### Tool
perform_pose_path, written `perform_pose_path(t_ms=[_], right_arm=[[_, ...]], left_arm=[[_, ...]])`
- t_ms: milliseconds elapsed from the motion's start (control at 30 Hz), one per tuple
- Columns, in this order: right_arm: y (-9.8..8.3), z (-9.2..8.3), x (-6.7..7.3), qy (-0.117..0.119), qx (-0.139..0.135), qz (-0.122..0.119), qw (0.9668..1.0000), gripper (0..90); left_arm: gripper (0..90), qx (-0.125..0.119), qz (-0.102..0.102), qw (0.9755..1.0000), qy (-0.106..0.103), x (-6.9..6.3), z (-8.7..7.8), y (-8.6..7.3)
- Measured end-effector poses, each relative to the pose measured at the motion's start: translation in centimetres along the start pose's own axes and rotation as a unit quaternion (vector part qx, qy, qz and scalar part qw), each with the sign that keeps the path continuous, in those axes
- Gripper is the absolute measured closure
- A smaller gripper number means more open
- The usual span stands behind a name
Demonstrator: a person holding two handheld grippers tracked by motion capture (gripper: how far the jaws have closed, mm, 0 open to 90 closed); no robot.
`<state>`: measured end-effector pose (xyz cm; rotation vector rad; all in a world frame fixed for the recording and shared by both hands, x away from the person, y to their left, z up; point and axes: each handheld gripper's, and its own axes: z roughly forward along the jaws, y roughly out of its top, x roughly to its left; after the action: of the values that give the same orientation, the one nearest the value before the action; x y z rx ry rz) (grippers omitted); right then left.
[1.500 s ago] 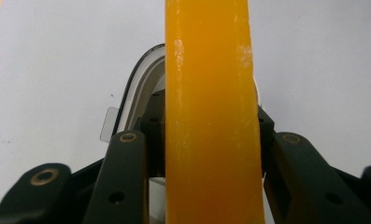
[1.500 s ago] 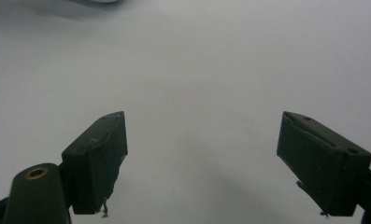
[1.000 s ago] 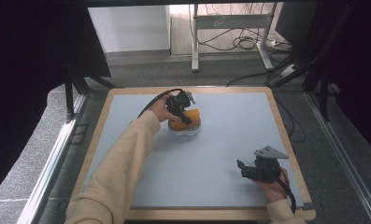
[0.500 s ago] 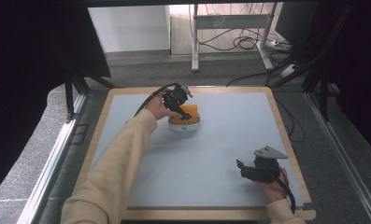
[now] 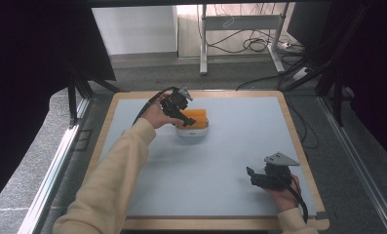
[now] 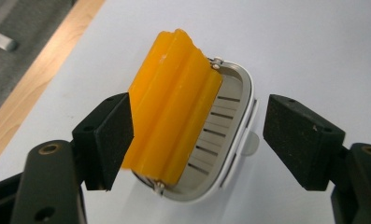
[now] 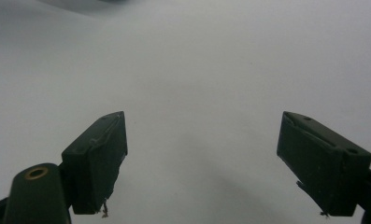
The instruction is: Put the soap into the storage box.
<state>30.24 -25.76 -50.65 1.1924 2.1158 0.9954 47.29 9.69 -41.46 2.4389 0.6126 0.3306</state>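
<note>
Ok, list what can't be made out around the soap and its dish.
- Soap: in the left gripper view, its lower left corner is hidden behind the left tool's near pad, so touch there cannot be told.
- Dish: in the left gripper view, the soap covers its left half and floor.
- High view: the hand and tool cover the soap's left end; slots too small.
- Right tool: high view, jaw gap too small.

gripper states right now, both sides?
Left gripper: open, jaws just opened; orange soap bar in the soap dish sits between them, unheld.
Right gripper: open, holding nothing.
</note>
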Motion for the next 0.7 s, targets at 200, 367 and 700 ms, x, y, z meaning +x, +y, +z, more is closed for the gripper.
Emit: perform_pose_path(t_ms=[200, 367, 700], right_arm=[[0.0, 0.0, 0.1, 0.000, 0.000, -0.003, 1.0000, 16.6], [0.1, -0.1, 0.2, -0.001, 0.000, -0.004, 1.0000, 16.6], [0.1, 0.0, 0.4, 0.000, 0.001, -0.005, 1.0000, 16.5]], left_arm=[[23.8, -0.036, -0.038, 0.9986, 0.003, -0.9, -2.4, -1.9], [28.7, -0.040, -0.056, 0.9976, -0.003, -1.8, -3.7, -4.1], [30.6, -0.065, -0.095, 0.9927, 0.038, -4.4, -6.3, -9.9]])
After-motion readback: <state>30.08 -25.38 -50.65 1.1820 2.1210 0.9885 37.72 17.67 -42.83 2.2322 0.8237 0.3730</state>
